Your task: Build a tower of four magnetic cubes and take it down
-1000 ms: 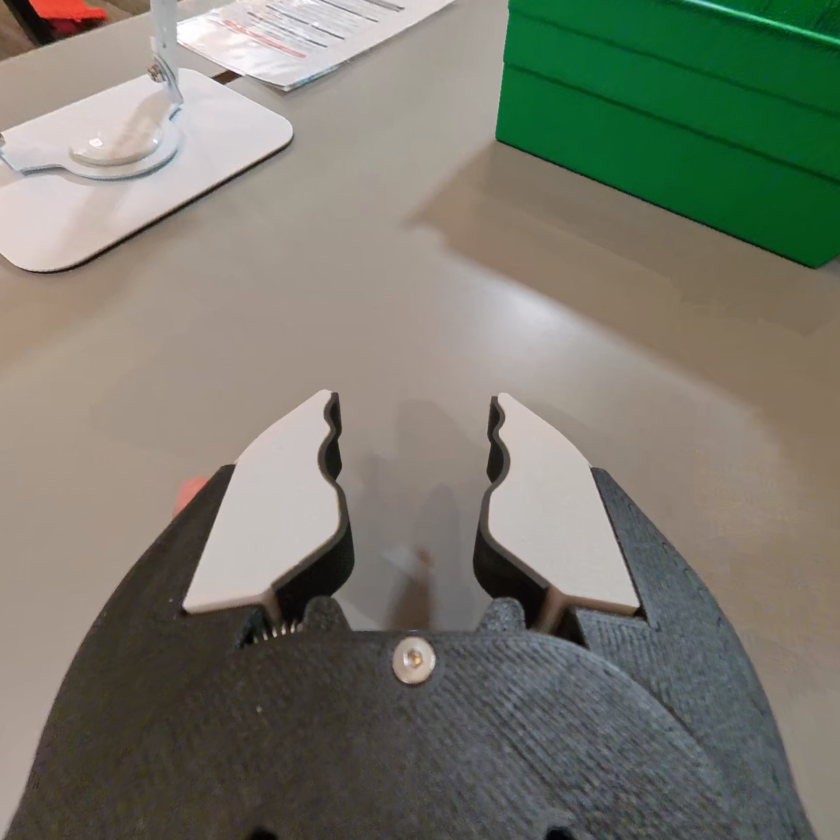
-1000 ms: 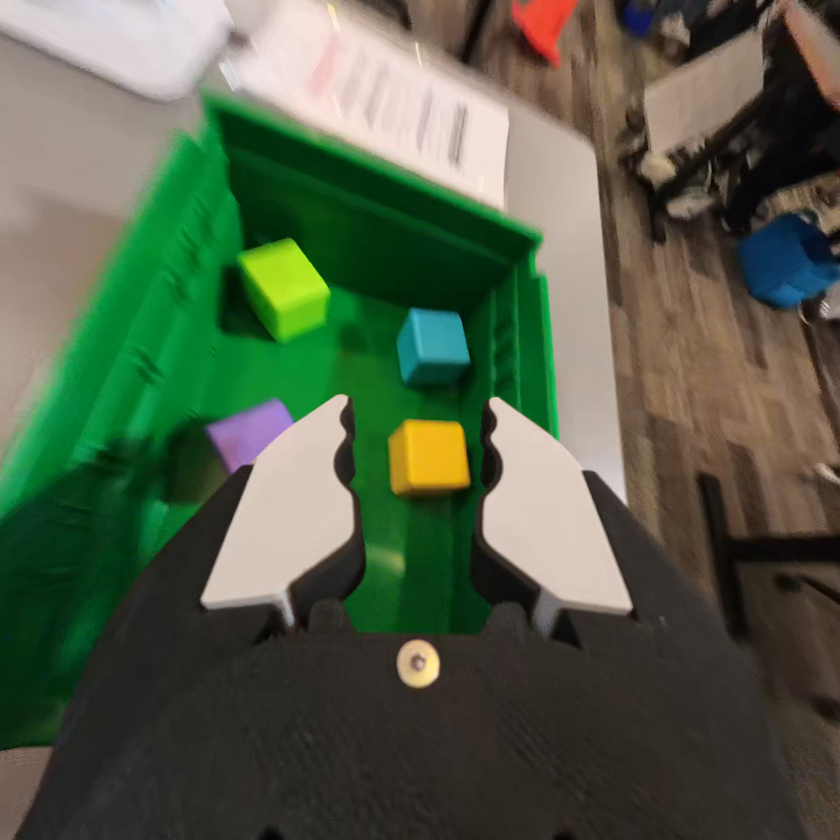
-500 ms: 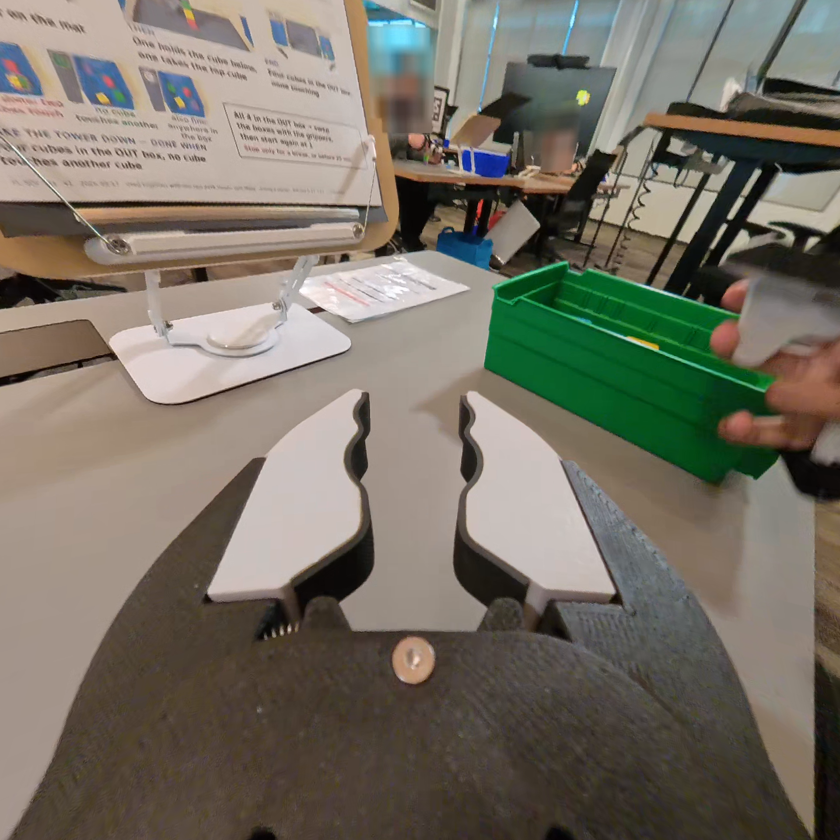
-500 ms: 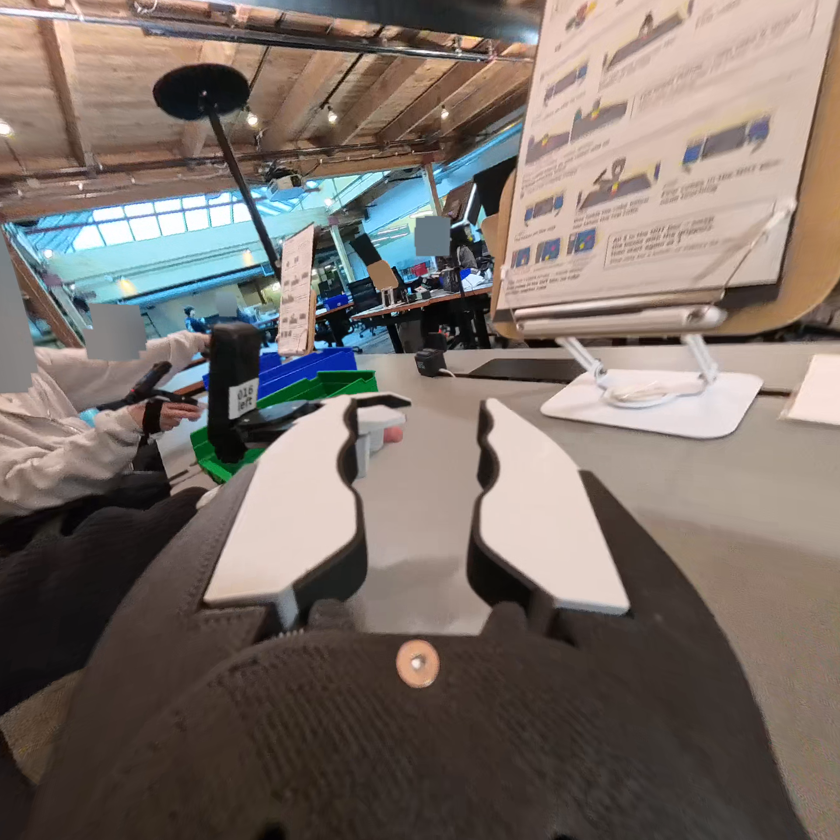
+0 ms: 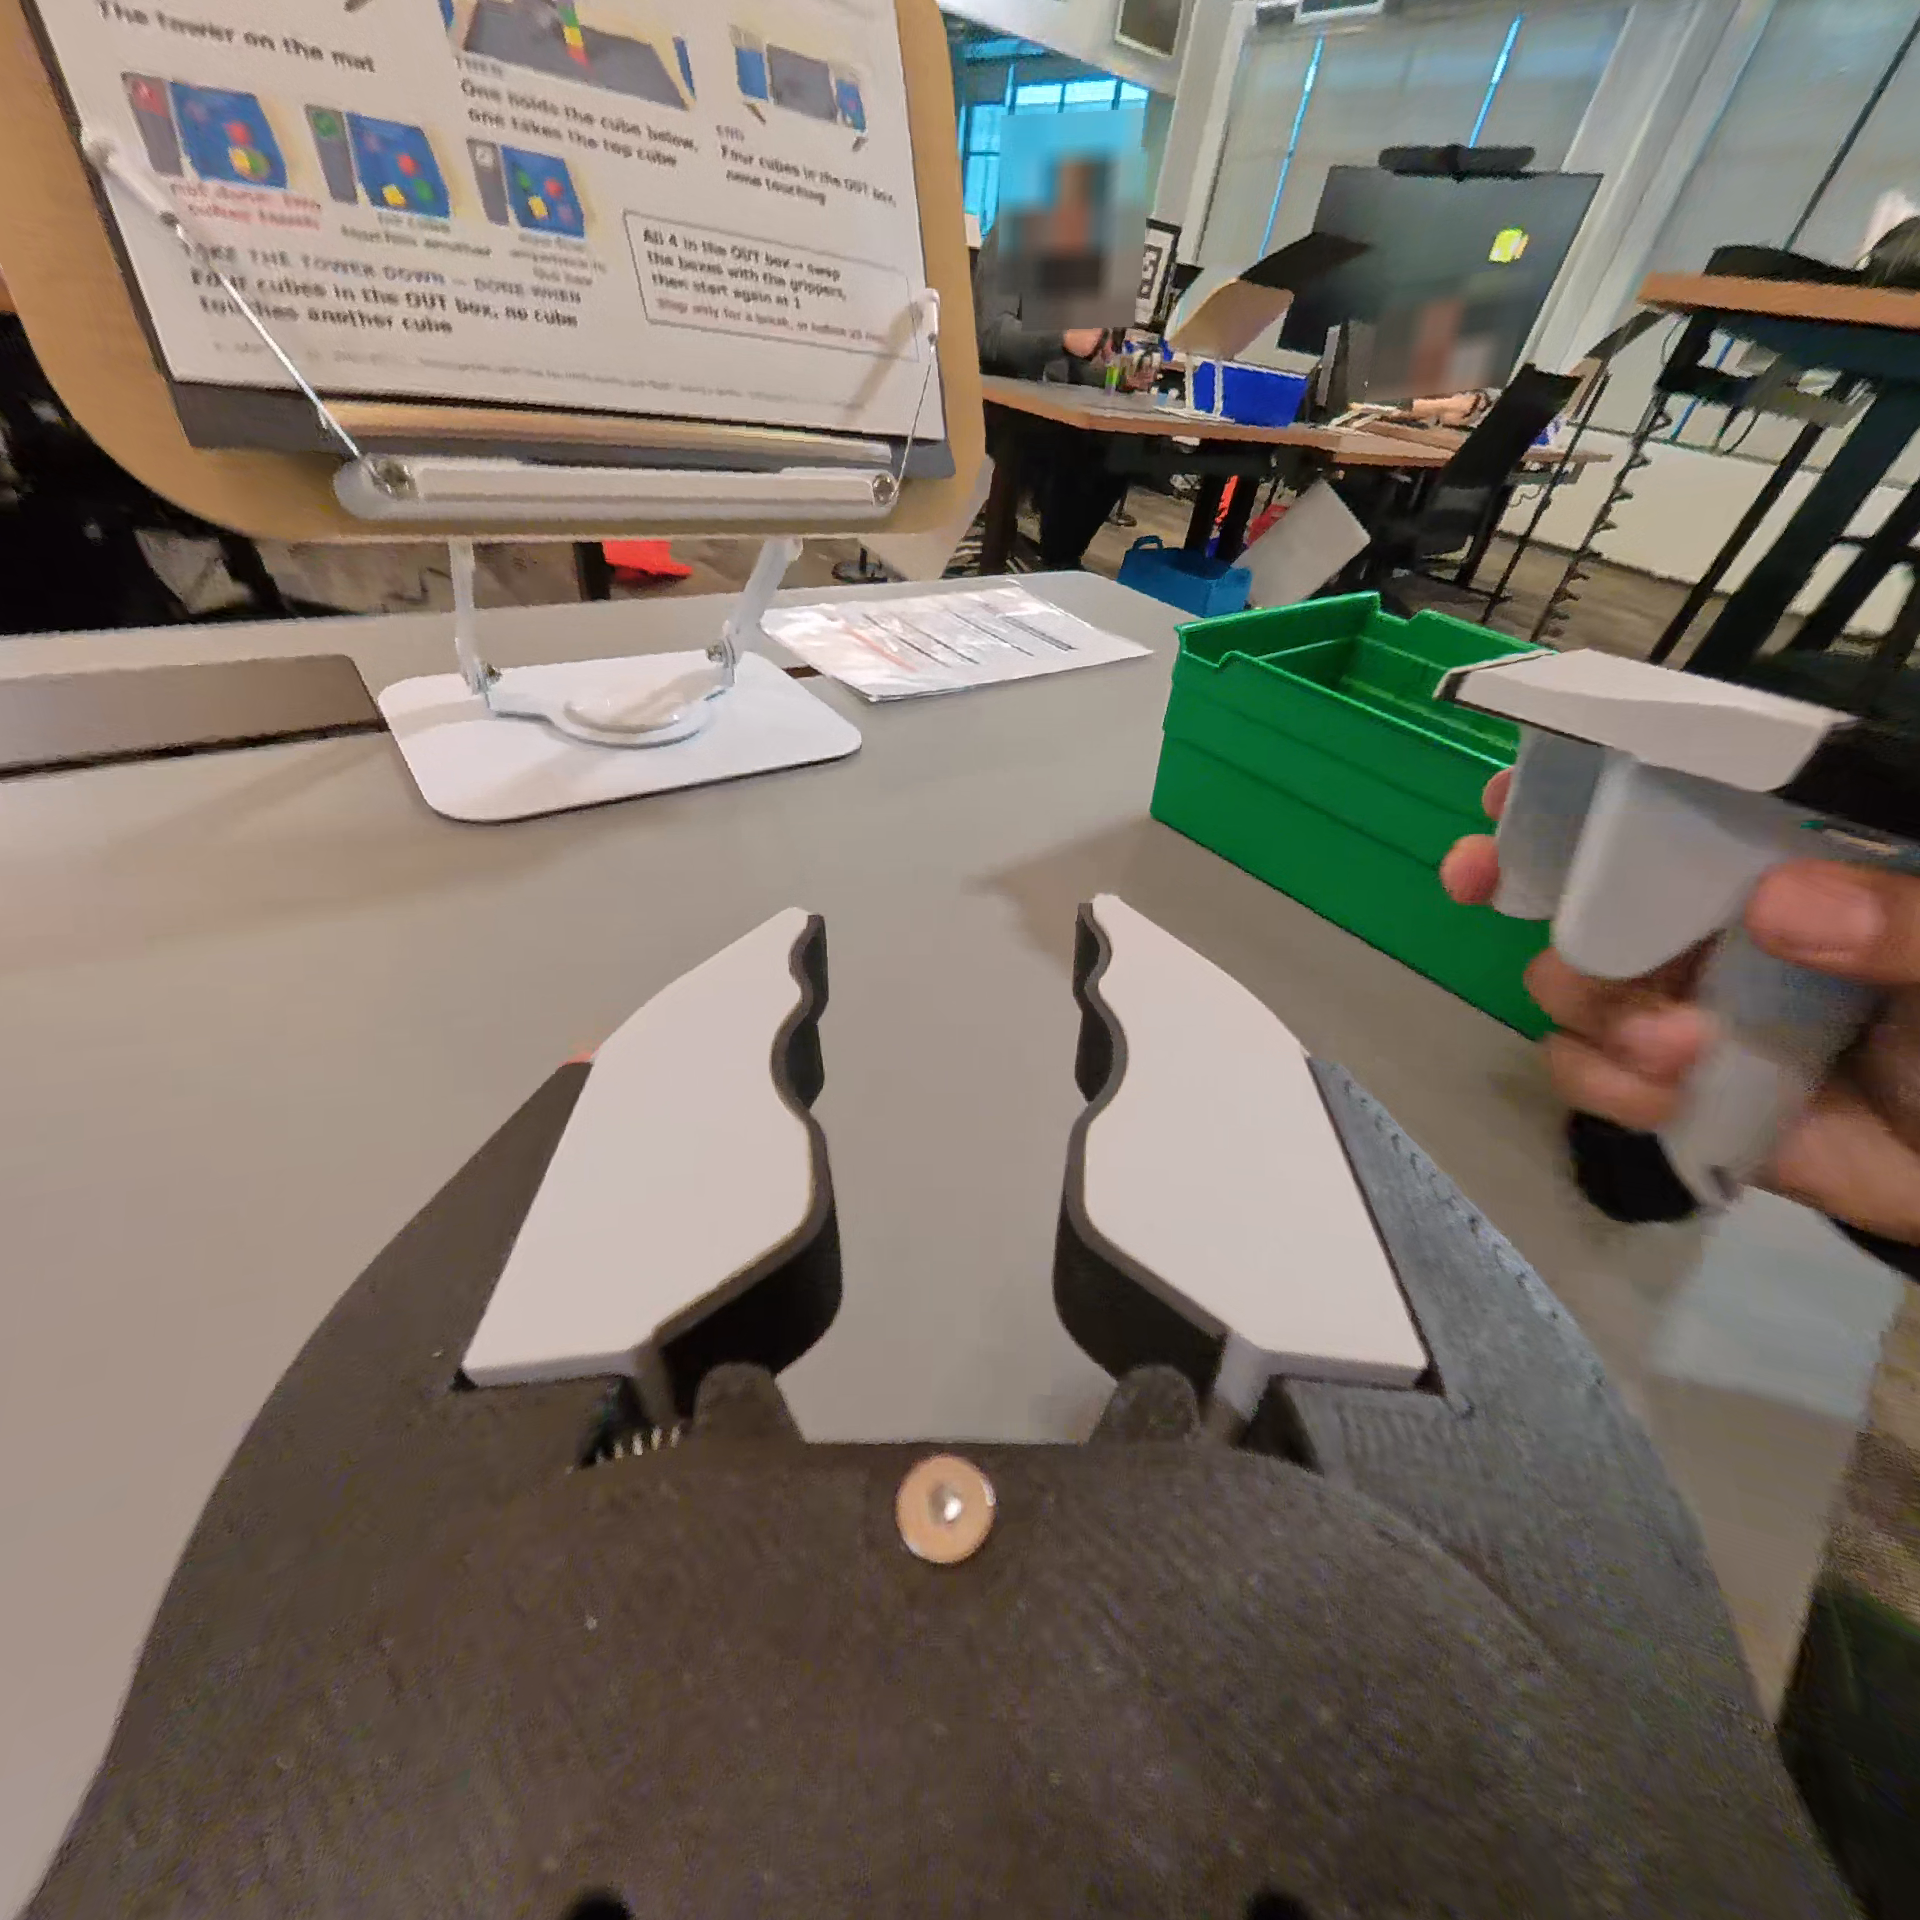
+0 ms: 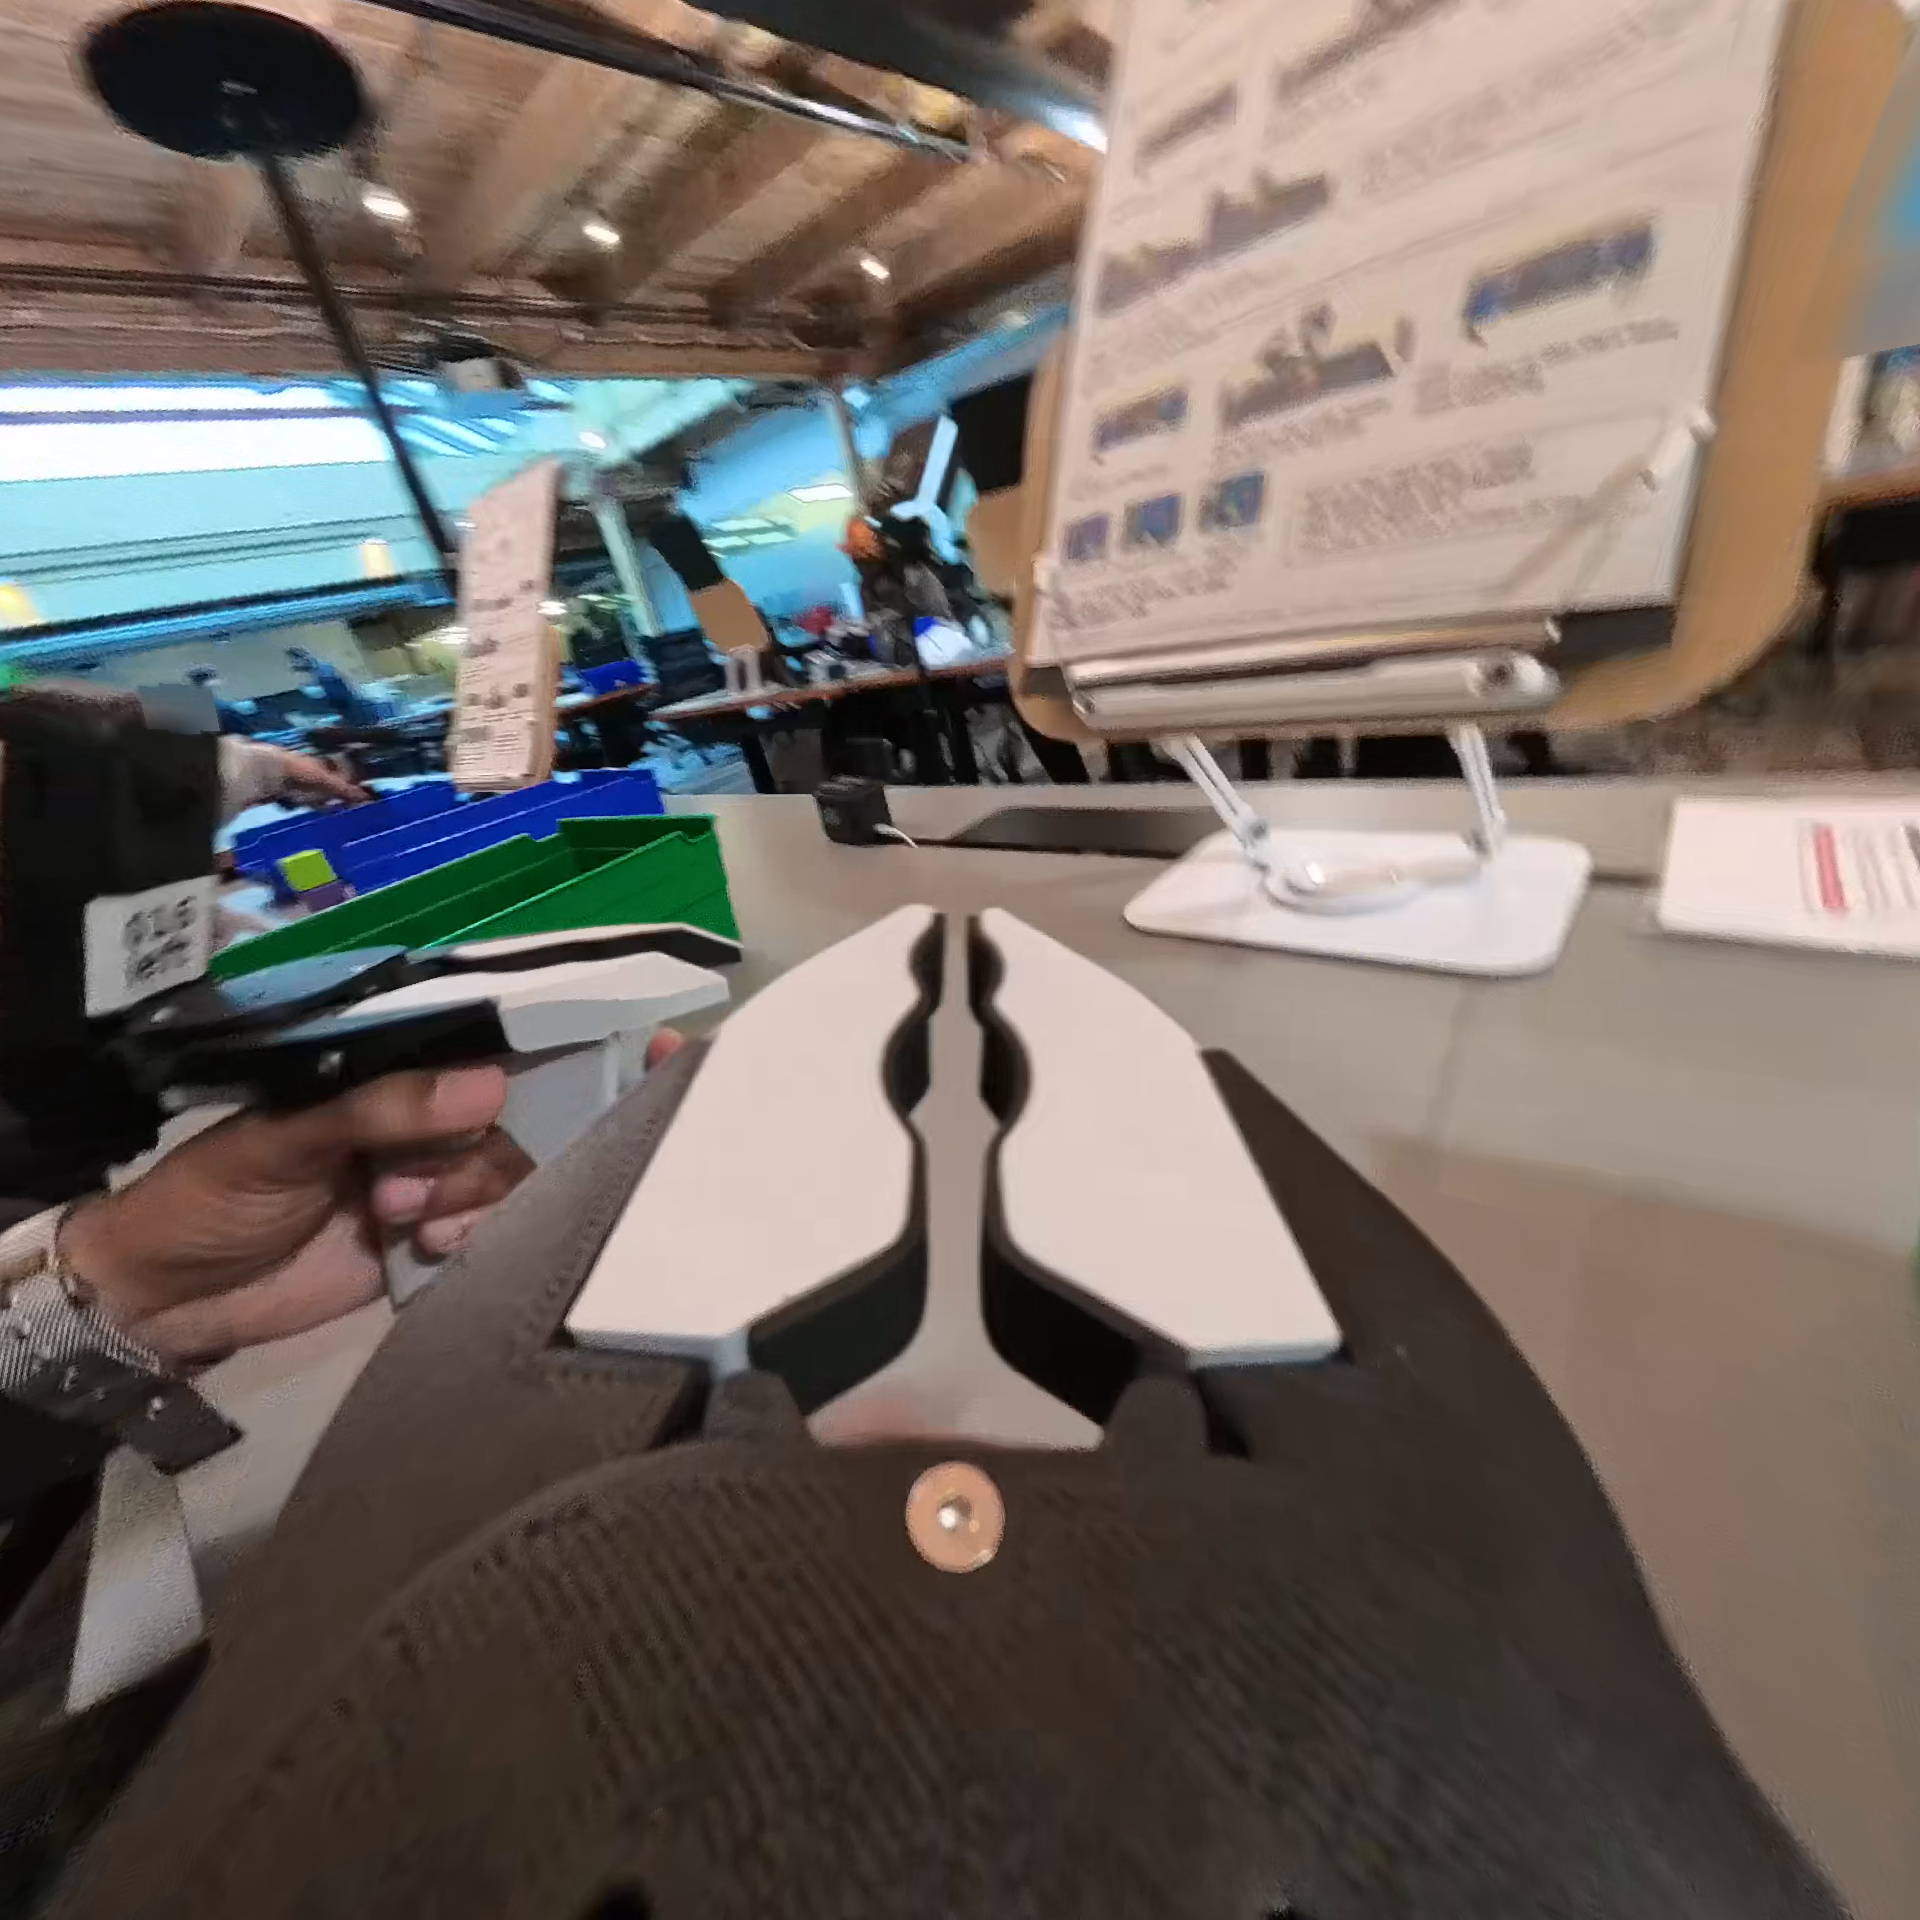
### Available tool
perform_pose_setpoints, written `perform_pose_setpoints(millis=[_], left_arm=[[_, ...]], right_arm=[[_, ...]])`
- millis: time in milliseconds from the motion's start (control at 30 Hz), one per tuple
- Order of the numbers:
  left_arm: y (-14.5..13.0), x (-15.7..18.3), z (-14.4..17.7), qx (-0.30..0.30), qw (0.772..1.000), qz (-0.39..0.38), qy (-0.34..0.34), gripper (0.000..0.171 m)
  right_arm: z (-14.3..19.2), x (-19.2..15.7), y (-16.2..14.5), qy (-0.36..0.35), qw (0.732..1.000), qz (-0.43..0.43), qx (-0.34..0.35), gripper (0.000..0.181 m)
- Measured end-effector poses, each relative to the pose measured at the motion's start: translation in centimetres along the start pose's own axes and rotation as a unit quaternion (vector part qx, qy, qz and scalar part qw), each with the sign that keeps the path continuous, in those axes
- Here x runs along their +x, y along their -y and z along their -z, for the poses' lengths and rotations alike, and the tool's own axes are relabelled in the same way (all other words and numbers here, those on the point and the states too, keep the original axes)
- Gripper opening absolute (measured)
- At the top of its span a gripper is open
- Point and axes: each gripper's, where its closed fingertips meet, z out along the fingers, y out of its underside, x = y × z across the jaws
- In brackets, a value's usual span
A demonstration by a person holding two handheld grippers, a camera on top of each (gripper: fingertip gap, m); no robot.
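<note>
Green plastic is the nearest sign of the cubes: a green bin (image 5: pixel 1340 821) sits on the grey table (image 5: pixel 312 987) to the right of your left gripper (image 5: pixel 948 940), and from this angle you cannot see what lies inside it. In the right wrist view, a lime-green cube (image 6: pixel 304 871) with a purple one under it shows far off to the left, by a blue bin (image 6: pixel 447 821) behind a second green bin (image 6: pixel 582 883). Your left gripper hangs over bare table with its jaws parted and nothing between them. Your right gripper (image 6: pixel 956 930) has its jaws nearly together, only a thin gap left, gripping nothing. Your right hand (image 5: pixel 1766 1039) holds its handle just beside the green bin. Straight ahead stands a white stand (image 5: pixel 623 738) carrying an instruction sheet (image 5: pixel 499 187), with a loose paper (image 5: pixel 956 639) beside its base.
</note>
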Motion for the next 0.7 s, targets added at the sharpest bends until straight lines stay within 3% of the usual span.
perform_pose_setpoints(millis=[133, 233, 300, 433, 500, 567, 700], left_arm=[[-0.9, -0.9, 0.7, -0.014, 0.997, 0.073, -0.019, 0.049], [-2.1, -2.2, 0.8, -0.023, 0.995, 0.096, -0.014, 0.052], [-3.6, -3.4, 0.5, -0.035, 0.997, 0.073, 0.002, 0.054], [-3.3, -4.0, 0.1, -0.022, 0.995, 0.098, 0.003, 0.055], [-2.6, -3.1, -0.1, -0.016, 0.99, 0.14, -0.023, 0.058], [-2.2, -2.3, -0.5, -0.008, 0.986, 0.159, -0.039, 0.059], [-2.9, -1.2, -2.1, -0.028, 0.996, 0.077, -0.036, 0.059]], right_arm=[[-0.7, -1.4, 0.0, 0.055, 0.997, 0.051, 0.03, 0.003], [-1.3, -2.0, -0.3, 0.071, 0.997, 0.012, 0.025, 0.023], [-1.5, -2.7, -1.3, 0.088, 0.996, 0.013, 0.002, 0.032], [-0.9, -6.5, -3.0, 0.191, 0.978, -0.001, -0.08, 0.011], [-0.6, -7.3, -3.3, 0.196, 0.976, -0.011, -0.097, 0.014], [-0.3, -7.3, -4.5, 0.187, 0.974, -0.016, -0.128, 0.028], [0.2, -5.5, -5.2, 0.141, 0.98, 0.0, -0.141, 0.04]])
